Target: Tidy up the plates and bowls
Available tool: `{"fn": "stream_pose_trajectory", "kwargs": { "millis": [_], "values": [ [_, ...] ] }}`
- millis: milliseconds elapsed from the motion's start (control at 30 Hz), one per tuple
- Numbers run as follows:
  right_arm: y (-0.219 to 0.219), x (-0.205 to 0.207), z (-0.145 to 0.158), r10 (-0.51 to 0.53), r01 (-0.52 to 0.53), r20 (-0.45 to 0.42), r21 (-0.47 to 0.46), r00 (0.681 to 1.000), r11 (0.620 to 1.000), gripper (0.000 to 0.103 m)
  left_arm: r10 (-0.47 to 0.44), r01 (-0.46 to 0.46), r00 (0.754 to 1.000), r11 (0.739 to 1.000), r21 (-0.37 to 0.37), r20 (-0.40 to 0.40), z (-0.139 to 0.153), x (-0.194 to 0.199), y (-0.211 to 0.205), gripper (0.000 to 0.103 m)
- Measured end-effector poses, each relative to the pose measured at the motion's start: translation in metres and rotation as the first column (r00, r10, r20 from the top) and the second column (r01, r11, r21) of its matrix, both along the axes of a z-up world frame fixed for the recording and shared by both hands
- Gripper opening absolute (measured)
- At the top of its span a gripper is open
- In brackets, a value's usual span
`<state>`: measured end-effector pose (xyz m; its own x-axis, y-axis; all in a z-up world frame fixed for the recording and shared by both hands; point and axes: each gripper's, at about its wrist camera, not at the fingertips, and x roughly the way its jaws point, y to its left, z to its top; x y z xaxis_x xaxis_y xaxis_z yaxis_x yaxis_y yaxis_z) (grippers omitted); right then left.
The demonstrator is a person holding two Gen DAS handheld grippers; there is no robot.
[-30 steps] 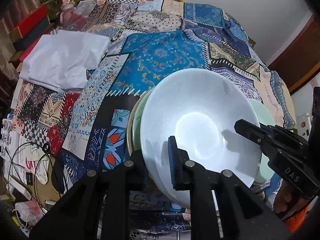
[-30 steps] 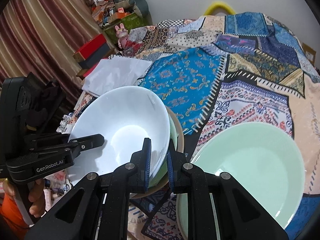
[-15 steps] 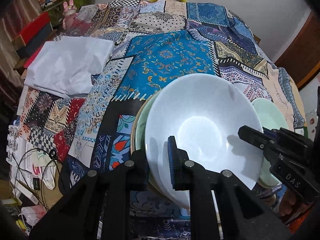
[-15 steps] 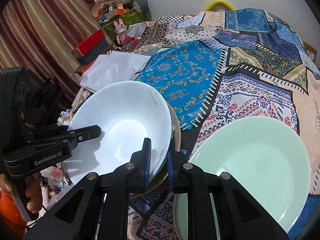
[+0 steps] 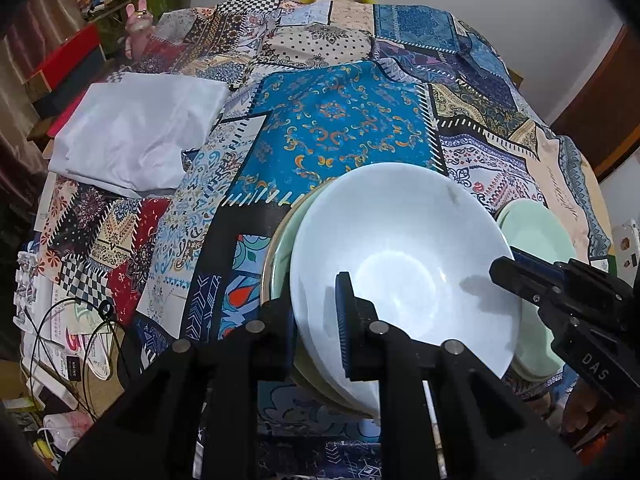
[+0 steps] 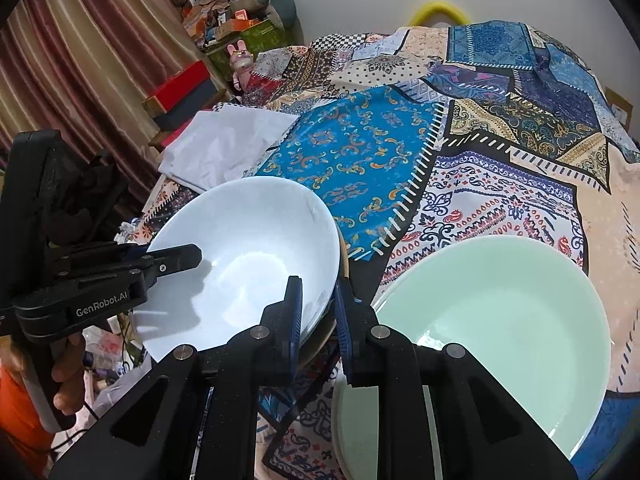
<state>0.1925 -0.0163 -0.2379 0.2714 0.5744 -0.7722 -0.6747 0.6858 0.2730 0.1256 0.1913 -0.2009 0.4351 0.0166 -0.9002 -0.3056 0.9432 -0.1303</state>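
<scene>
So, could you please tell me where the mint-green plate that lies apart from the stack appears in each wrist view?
Left wrist view: the mint-green plate is at the right, mostly hidden behind the white bowl and the right gripper.
Right wrist view: it fills the lower right, on the patchwork cloth.
Shared landmark: the blue floral patch lies just beyond the bowl in both.

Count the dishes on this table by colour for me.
White: 1, the white bowl
Pale green: 2, a pale green dish under it and a pale green plate beside the stack
Tan-rimmed: 1, the tan-rimmed dish, lowest
Total: 4 in view
</scene>
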Motion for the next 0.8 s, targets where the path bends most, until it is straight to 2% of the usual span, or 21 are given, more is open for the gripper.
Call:
{"fn": "stream_pose_trajectory", "kwargs": {
  "millis": [167,300,433,600,633,700,767,800],
  "values": [
    [-0.002,-0.001,0.0,0.0,0.0,-0.001,-0.002,1.0,1.0,0.017,0.008,-0.009,1.0,1.0,-0.03,-0.001,0.002,-0.001,0.002,0.017],
    [-0.006,0.0,0.004,-0.008,0.008,0.007,0.008,1.0,1.0,0.017,0.019,-0.019,1.0,0.998,-0.057,0.005,0.005,-0.003,0.004,0.022],
    [-0.009,0.0,0.012,-0.014,0.014,0.024,0.013,1.0,1.0,0.017,0.014,-0.014,1.0,0.999,-0.042,0.012,0.011,-0.006,0.002,0.024],
    [-0.01,0.0,0.016,-0.016,0.015,0.042,0.015,0.999,1.0,0.024,0.02,-0.019,1.0,0.998,-0.062,0.012,0.015,-0.011,0.004,0.024],
    [-0.01,-0.001,0.016,-0.015,0.014,0.044,0.014,0.999,1.0,0.025,0.022,-0.021,1.0,0.998,-0.059,0.017,0.017,-0.012,0.005,0.027],
    [-0.009,-0.001,0.016,-0.011,0.011,0.048,0.007,0.999,1.0,0.025,0.028,-0.027,0.998,0.999,-0.018,0.048,0.025,-0.015,0.004,0.042],
    [-0.008,-0.001,0.016,-0.008,0.008,0.052,0.003,0.999,1.0,0.027,0.019,-0.021,0.995,1.0,0.021,0.102,0.038,-0.02,0.002,0.062],
    [-0.008,-0.001,0.016,-0.006,0.006,0.051,0.003,0.999,1.0,0.027,0.012,-0.014,0.992,1.0,0.021,0.124,0.044,-0.022,0.002,0.065]
  ]
}}
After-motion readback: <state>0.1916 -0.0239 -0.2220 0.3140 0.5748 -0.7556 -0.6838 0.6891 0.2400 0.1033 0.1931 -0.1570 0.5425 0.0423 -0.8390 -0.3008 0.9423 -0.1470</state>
